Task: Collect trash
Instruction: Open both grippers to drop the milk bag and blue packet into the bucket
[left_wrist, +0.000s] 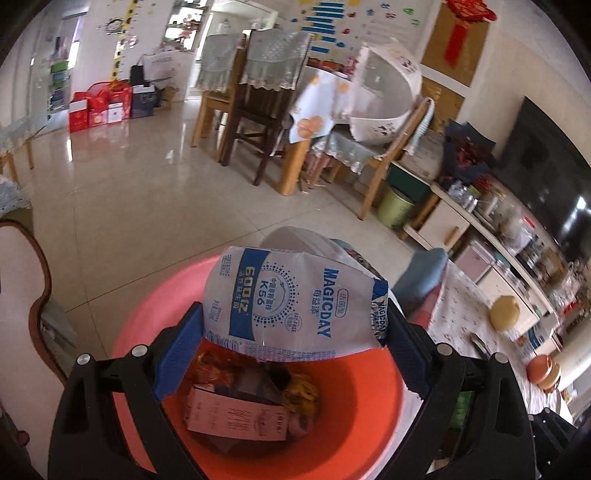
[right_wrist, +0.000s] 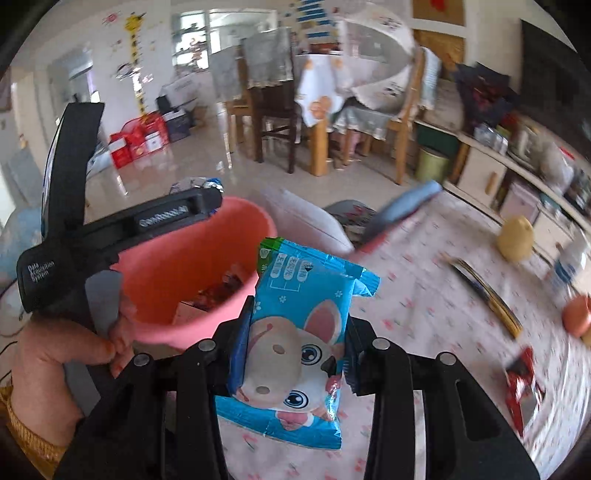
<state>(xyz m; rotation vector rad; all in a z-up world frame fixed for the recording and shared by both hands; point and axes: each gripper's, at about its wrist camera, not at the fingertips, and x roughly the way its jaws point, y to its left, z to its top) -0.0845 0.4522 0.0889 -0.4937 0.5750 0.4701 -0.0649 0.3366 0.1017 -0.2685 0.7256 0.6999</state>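
Left gripper (left_wrist: 295, 328) is clamped on a white-and-blue Magicday pouch (left_wrist: 291, 302), blue pads pressing on both side edges, jaws held fairly wide by the width of the packet, and it hangs right above the pink bin (left_wrist: 373, 402). Looking down into that bin: a pink carton (left_wrist: 236, 417), yellow wrappers (left_wrist: 303, 393) and some red packaging sit at the bottom. Over to the right gripper (right_wrist: 295, 347), and it has a blue wet-wipe pack (right_wrist: 299, 339) with a cartoon mouse on it, pinched between the jaws at a partly closed width, the pack standing up out of the fingers and drooping below them too. That pack is just beside the bin's rim (right_wrist: 192, 325), on the table side, above the floral tablecloth (right_wrist: 424, 295). In the right wrist view the left gripper's black body (right_wrist: 122, 225) reaches across the bin's far rim, with the person's hand (right_wrist: 59, 365) wrapped on its handle. Still on the cloth: a red wrapper (right_wrist: 521, 384), a dark flat strip (right_wrist: 487, 295), a yellowish round thing (right_wrist: 515, 238), an orange container (right_wrist: 578, 314) at the edge. The right view is blurred, so finer detail is lost.
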